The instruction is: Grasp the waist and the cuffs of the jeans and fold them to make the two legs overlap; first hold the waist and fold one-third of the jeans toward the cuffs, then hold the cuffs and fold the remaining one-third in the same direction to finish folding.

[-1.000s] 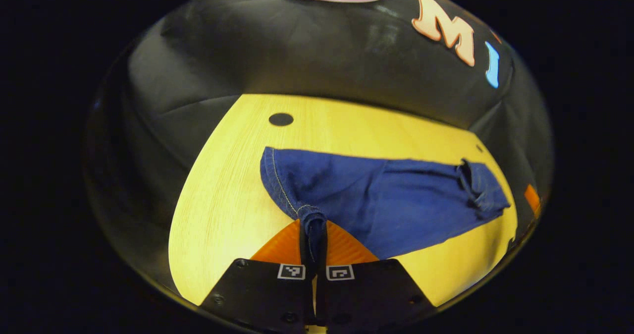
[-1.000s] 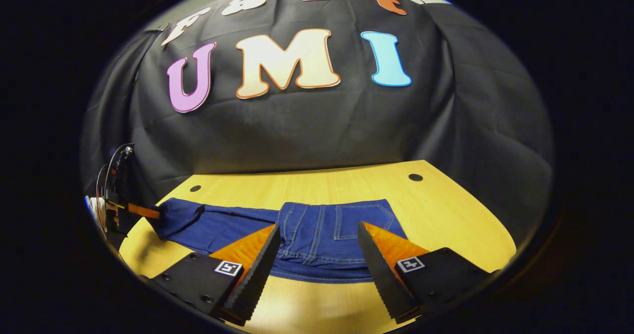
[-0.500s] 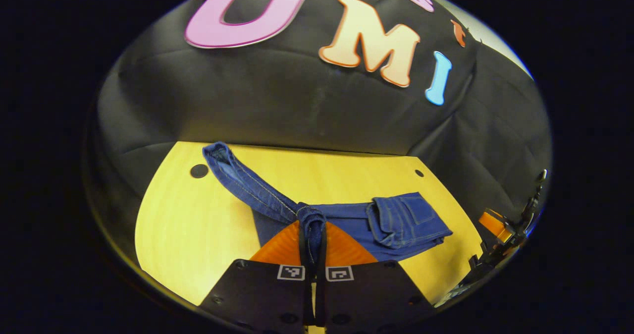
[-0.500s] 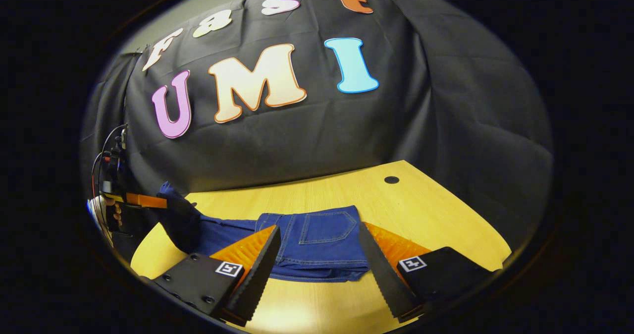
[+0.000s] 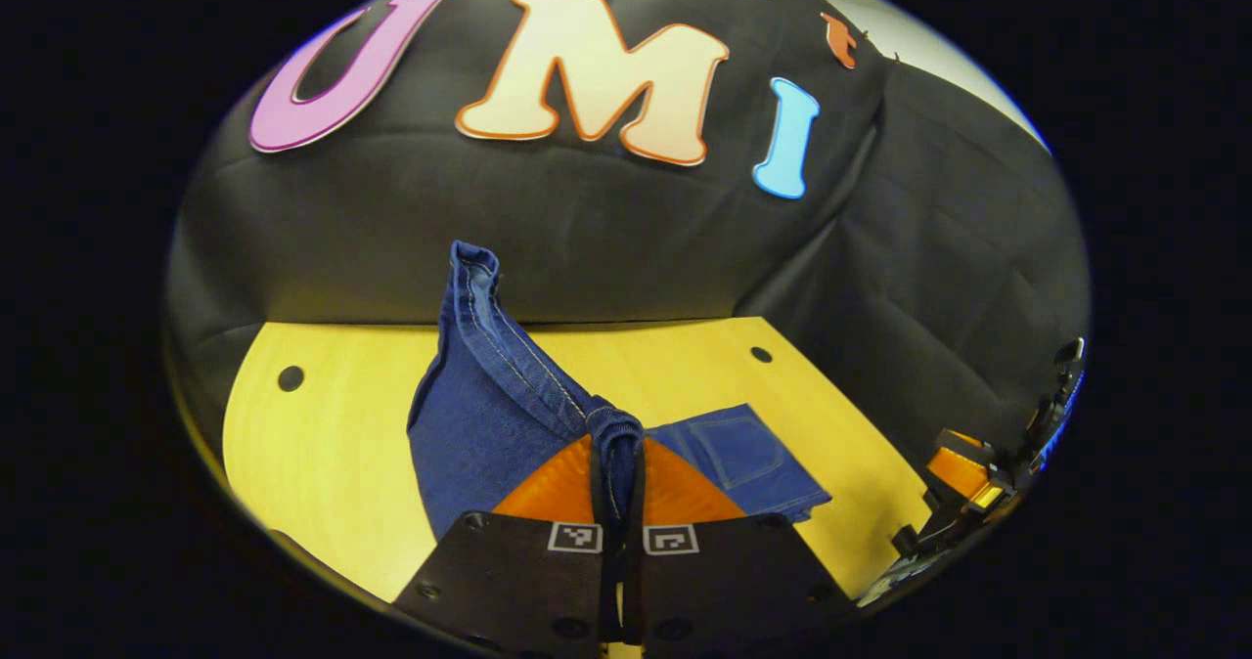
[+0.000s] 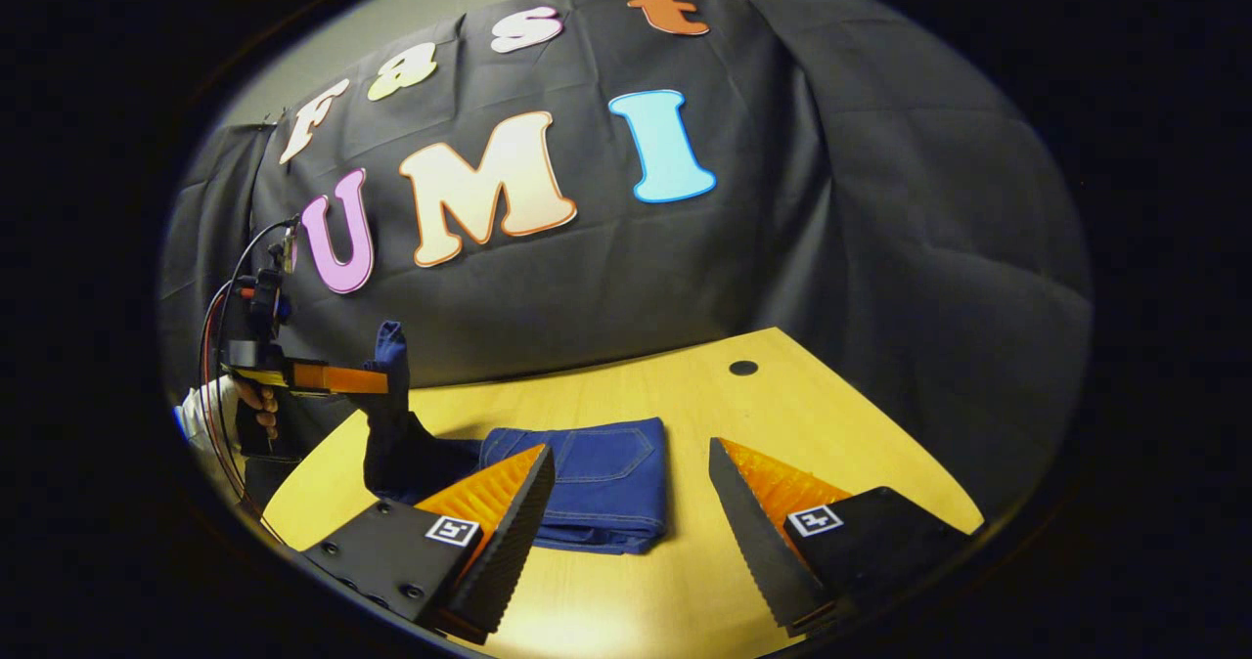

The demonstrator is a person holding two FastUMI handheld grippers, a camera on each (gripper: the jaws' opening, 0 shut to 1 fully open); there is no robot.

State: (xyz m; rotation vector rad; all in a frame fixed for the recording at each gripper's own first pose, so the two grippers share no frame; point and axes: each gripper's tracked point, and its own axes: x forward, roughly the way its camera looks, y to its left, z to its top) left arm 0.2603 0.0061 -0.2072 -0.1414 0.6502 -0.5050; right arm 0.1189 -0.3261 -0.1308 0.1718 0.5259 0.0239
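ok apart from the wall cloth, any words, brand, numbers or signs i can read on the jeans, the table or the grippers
jeans: no text to read, just stitching and a pocket.
table: none.
left gripper: square code markers, a pattern, no letters or numbers.
right gripper: the same kind of markers, no text.

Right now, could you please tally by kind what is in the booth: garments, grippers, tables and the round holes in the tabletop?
Folded blue denim jeans: 1
Two-finger grippers: 2, left gripper and right gripper
Yellow wooden table: 1
Round dark holes in the tabletop: 2
Total: 6
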